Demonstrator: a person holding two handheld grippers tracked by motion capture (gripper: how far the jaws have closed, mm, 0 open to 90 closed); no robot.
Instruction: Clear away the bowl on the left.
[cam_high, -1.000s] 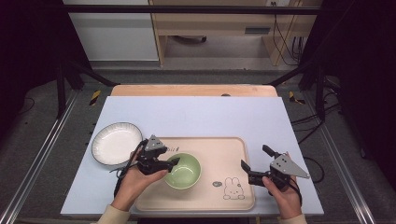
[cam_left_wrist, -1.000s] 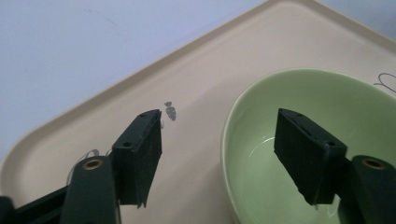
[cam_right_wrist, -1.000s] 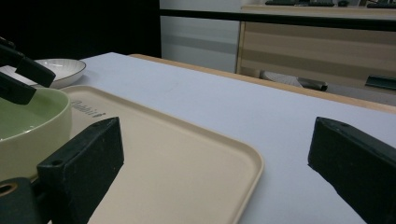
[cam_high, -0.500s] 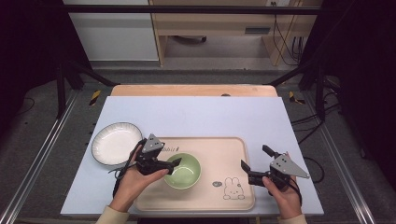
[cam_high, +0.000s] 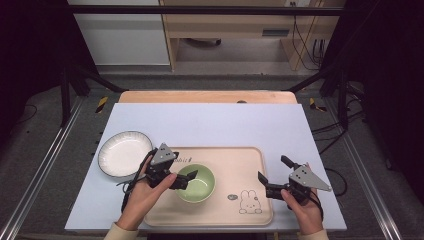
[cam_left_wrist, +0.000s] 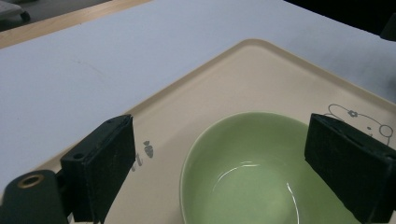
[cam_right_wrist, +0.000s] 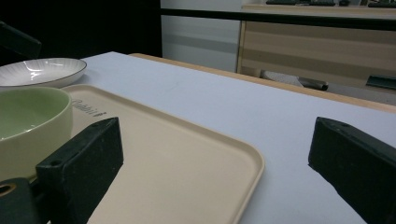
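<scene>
- Since 1 s ago: little has changed. The left gripper (cam_high: 186, 179) sits at the same near-left rim of the green bowl (cam_high: 198, 182), maybe a touch closer in; the bowl, tray (cam_high: 235, 160) and white plate (cam_high: 124, 153) haven't shifted, and the right gripper (cam_high: 272, 176) is parked where it was.
- Bowl position: on the tray's left half, upright, empty, left of the rabbit print (cam_high: 247, 201). The plate is off the tray, on the table (cam_high: 225, 122) to the bowl's upper left, near but apart.
- Key relation: the bowl lies straight ahead of the left gripper, just past its tips. It's round, so no long axis to line up with; what matters is getting the rim wall between the jaws.
- Left gripper: jaws spread wide, holding nothing. Right gripper: also wide, empty, at the tray's right edge, well apart from the bowl. Left hand is clearly nearer.
- View differences: the left gripper view shows the bowl (cam_left_wrist: 261, 172) low between the jaws, with the near rim cut off by the frame, so whether a jaw touches the rim is hard to tell. The high view suggests one tip is over the rim.
- The right gripper view shows the bowl (cam_right_wrist: 32, 126) side-on at far left, the plate (cam_right_wrist: 42, 70) behind it, and the tray's corner (cam_right_wrist: 243, 158) between its own jaws.
</scene>
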